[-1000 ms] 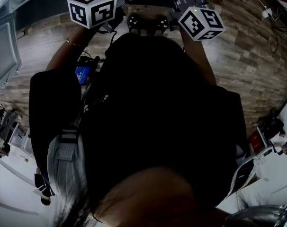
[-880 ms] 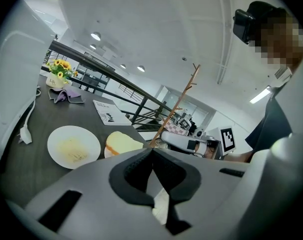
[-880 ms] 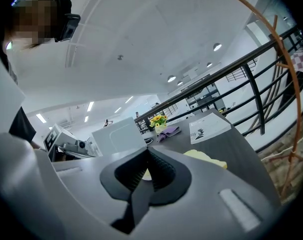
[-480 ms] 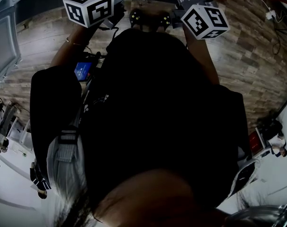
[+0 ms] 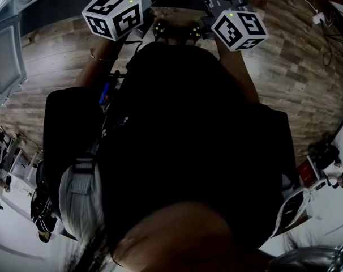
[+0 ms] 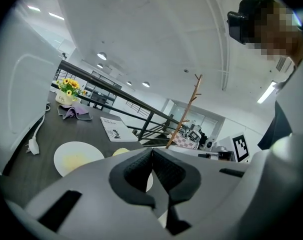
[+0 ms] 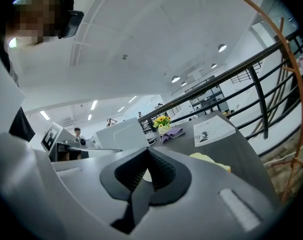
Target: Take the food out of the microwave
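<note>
Plainly, left gripper (image 6: 152, 153) and right gripper (image 7: 146, 153) hold their jaws together, empty; near the microwave (image 7: 122, 134), a plate (image 6: 75, 156) lies partly hidden behind the left gripper.

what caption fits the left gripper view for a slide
Left gripper, jaws shut and empty, facing a dark table with a white plate.

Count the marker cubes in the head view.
2. The left cube sits upper left on the left gripper; the right cube sits upper right on the right gripper. None appears hidden.
</note>
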The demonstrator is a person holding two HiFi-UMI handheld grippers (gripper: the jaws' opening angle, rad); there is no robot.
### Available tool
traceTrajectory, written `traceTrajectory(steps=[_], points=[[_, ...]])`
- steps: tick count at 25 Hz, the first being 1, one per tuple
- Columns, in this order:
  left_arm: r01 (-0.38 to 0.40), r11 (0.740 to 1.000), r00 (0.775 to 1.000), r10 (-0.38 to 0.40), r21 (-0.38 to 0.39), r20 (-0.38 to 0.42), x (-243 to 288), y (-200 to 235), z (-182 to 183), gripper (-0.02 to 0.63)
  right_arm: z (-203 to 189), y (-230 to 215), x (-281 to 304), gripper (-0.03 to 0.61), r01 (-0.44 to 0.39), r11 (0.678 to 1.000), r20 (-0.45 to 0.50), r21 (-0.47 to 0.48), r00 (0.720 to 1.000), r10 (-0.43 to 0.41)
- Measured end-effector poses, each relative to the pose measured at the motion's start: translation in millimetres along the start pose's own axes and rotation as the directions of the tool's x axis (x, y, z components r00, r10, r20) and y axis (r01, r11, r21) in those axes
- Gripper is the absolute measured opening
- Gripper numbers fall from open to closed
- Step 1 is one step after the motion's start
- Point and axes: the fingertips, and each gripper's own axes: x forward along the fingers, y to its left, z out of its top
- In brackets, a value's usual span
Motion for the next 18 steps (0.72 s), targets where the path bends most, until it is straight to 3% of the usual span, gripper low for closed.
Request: traceTrajectory(steps=[18], points=[[-0.073, 0.997, 0.997, 0.073, 0.006, 0.026, -1.1, -6.0, 1.7, 0.008, 10.8, -4.1, -16.3, 0.002, -0.009, 1.000, 0.027, 0.027, 1.000, 0.009]])
